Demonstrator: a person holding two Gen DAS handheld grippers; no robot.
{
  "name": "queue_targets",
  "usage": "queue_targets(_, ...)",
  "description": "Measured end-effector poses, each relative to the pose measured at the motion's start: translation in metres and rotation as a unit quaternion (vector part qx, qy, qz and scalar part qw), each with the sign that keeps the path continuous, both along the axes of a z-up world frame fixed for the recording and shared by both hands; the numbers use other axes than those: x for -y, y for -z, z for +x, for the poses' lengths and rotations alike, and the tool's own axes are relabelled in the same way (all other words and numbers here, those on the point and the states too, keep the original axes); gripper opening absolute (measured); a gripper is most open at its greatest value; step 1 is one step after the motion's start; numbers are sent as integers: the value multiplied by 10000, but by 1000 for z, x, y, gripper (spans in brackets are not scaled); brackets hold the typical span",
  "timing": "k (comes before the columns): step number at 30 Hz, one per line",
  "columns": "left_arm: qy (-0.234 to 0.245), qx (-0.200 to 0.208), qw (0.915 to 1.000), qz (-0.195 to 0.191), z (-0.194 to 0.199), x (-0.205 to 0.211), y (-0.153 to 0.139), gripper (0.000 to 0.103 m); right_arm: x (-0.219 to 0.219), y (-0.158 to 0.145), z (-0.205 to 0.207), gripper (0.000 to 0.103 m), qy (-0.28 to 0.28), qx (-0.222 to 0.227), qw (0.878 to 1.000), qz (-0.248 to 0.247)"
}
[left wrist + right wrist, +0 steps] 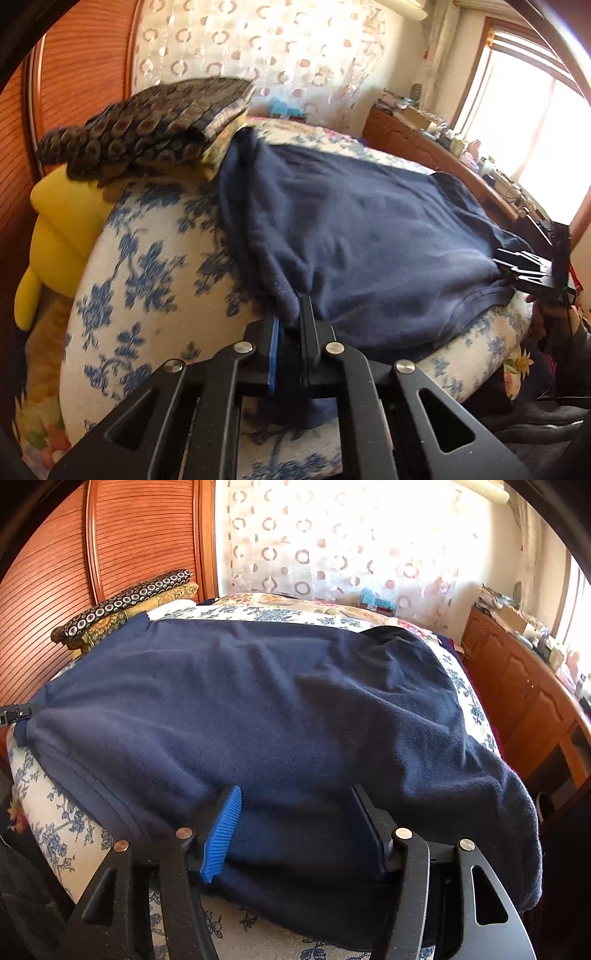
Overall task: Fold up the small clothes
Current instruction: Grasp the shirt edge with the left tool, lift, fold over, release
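A navy fleece garment (pixel 362 229) lies spread flat over a blue-flowered white bed cover (pixel 147 280). At the near left corner, my left gripper (pixel 291 314) is shut on the garment's hem, and cloth bunches between its black fingers. In the right wrist view the garment (pixel 277 709) fills the middle. There my right gripper (pixel 295 799) stands open over the near hem; navy cloth lies between the blue-ribbed pad (pixel 223 830) and the black one, which do not press on it. The right gripper (pixel 524 269) also shows at the garment's far right corner, and the left gripper (pixel 18 712) at the left edge.
Stacked patterned pillows (pixel 155 122) lean on a slatted wooden headboard (pixel 110 542) behind the garment. A yellow plush toy (pixel 62 225) lies off the bed's left side. A cluttered wooden dresser (pixel 524 686) runs along the right under a bright window (pixel 532 129).
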State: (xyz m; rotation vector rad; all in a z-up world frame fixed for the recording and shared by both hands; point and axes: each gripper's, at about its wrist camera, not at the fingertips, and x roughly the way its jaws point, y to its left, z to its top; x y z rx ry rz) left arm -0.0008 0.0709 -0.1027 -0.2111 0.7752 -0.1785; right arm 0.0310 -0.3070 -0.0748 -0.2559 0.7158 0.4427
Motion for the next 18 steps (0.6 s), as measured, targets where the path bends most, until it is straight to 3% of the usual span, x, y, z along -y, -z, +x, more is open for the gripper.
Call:
queue_targets(10, 675, 683, 9954, -18, 34, 43, -71, 9, 6, -8, -10, 62, 106, -22, 9999, 27)
queue_targets(18, 1742, 1076, 9786, 198, 88, 134, -129, 9, 40, -29, -23, 59, 344, 216, 9983, 429)
